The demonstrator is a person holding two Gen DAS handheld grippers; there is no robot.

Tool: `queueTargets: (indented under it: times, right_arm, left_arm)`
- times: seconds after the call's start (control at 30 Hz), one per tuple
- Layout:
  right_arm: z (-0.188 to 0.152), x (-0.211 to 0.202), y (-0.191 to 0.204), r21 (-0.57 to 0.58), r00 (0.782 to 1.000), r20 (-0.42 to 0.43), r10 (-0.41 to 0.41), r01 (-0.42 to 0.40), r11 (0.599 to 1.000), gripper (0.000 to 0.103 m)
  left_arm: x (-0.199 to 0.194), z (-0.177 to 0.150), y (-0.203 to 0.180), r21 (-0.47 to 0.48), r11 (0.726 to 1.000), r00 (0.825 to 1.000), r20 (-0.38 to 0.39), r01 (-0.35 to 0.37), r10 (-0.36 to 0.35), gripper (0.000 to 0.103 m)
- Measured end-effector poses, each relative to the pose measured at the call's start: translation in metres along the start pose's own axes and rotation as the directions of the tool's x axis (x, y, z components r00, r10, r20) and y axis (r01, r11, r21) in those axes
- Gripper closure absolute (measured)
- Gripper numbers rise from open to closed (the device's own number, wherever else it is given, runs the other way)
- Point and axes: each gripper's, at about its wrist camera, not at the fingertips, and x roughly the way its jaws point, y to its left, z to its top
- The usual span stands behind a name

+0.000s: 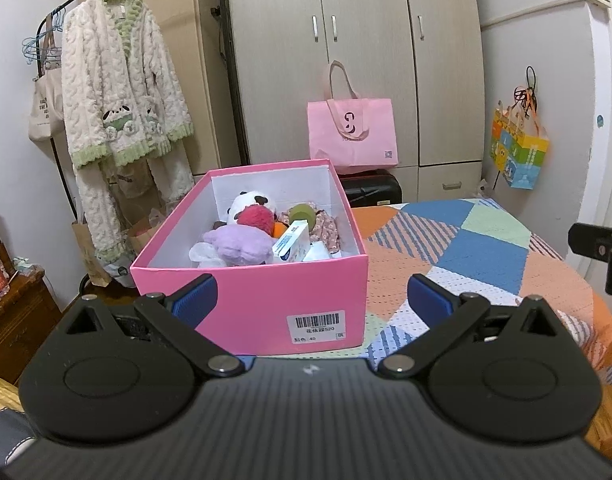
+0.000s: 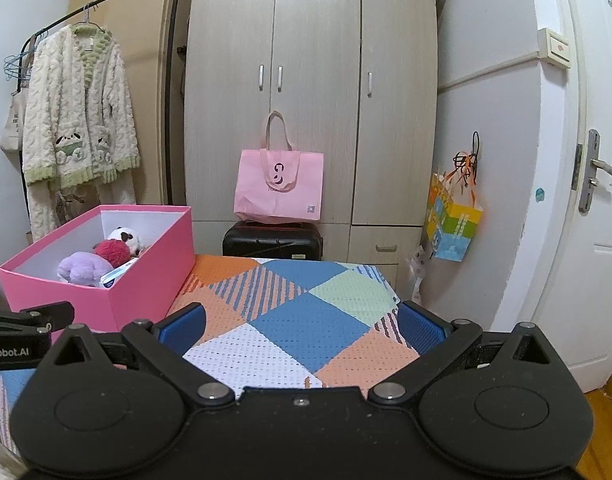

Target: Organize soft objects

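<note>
In the left wrist view, we see our left gripper (image 1: 310,298) spread wide with nothing between its blue pads (image 1: 196,298), hanging just in front of a pink shoebox (image 1: 266,300) that stands on a patchwork blanket (image 1: 485,264). The box holds a panda plush (image 1: 248,204), a red fuzzy toy (image 1: 256,218), a lavender plush (image 1: 238,246), a green ball (image 1: 302,214), a floral cloth piece (image 1: 325,226) and a white-and-blue carton (image 1: 292,244). A barcode label (image 1: 317,326) sits on the near wall. A black part of the right gripper (image 1: 601,248) shows at the right edge.

In the right wrist view, we find our right gripper (image 2: 302,328) likewise wide and empty, above the blanket (image 2: 290,312). The shoebox (image 2: 138,280) stands to the left, well apart from it. Behind, a pink tote bag (image 2: 280,184) rests on a black suitcase (image 2: 272,240) before the wardrobe (image 2: 313,80).
</note>
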Motion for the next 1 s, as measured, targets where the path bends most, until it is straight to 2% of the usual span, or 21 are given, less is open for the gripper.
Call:
queueTargets:
  times: [1.0]
  right_arm:
    - [-0.0074,0.0039,0.0035,-0.003,1.000,-0.004,-0.007,0.007,1.000,0.000]
  left_arm:
    - [-0.0020,-0.0010,0.0039,-0.004,1.000,1.000,0.006,-0.005,0.005,0.000]
